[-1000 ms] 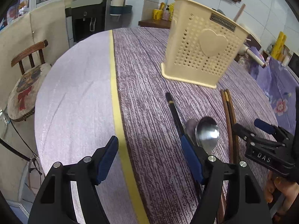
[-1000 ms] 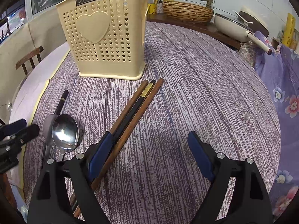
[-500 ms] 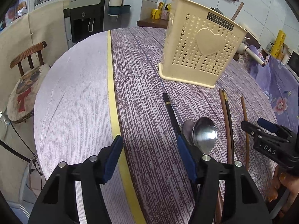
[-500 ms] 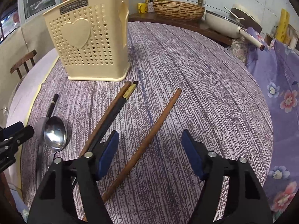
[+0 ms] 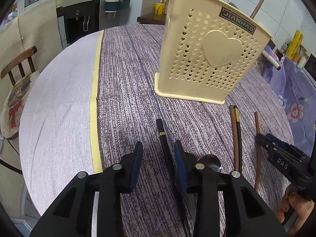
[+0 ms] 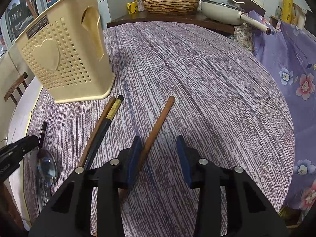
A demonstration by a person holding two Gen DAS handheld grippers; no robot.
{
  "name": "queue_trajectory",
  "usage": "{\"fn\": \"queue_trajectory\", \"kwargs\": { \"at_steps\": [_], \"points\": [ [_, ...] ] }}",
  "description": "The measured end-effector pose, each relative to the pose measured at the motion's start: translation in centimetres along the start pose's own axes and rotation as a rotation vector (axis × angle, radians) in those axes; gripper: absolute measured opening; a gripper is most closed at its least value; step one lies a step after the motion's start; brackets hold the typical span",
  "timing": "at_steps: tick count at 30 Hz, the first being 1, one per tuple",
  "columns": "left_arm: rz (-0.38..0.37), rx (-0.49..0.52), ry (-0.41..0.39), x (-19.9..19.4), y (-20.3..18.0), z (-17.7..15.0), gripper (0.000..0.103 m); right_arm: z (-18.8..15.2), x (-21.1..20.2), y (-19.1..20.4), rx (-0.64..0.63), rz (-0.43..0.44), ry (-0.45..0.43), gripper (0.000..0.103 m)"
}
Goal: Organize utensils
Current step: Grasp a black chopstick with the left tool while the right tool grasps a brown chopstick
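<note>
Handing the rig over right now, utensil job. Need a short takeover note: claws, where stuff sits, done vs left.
Left claw: jaws closing around the black chopstick on the table; pads do not look clamped on it.
Right claw: jaws closing around the lone brown chopstick, which lies against the left pad; no firm grip seen.
On the tablecloth: a brown and black chopstick pair and a metal spoon, all in front of the cream holder.
Done: a few sticks already poke from the holder.
Left: finish both grasps, drop them in, then the pair and spoon.
</note>
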State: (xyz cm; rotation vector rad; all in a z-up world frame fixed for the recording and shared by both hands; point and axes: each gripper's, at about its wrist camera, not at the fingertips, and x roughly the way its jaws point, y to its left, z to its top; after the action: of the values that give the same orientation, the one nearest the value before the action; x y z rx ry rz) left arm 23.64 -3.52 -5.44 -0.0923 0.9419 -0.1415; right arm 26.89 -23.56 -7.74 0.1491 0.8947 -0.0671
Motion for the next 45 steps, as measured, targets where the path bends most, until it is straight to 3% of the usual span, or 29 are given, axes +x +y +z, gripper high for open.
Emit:
{"fn": "queue_trajectory", "kwargs": {
  "at_steps": [3, 11, 21, 26, 45],
  "points": [
    [0.008, 0.002, 0.008, 0.2, 0.0, -0.1, 0.030, 0.9, 0.7, 0.3, -0.005, -0.005, 0.005, 0.029],
    [0.026, 0.008, 0.013, 0.7, -0.1, 0.5, 0.029, 2.6, 1.8, 2.1, -0.016, 0.001, 0.012, 0.027],
    [0.060, 0.036, 0.009, 0.5, -1.3, -0.1, 0.017, 2.8, 2.0, 2.9, -0.017, 0.016, 0.016, 0.021],
    [0.078, 0.049, 0.002, 0.5, -1.6, -0.3, 0.011, 2.6, 1.9, 3.0, -0.006, 0.011, 0.008, 0.012],
    [0.062, 0.032, 0.002, 1.0, -1.0, 0.5, 0.009, 2.8, 2.1, 1.9, 0.033, 0.056, 0.005, 0.010]
  ]
}}
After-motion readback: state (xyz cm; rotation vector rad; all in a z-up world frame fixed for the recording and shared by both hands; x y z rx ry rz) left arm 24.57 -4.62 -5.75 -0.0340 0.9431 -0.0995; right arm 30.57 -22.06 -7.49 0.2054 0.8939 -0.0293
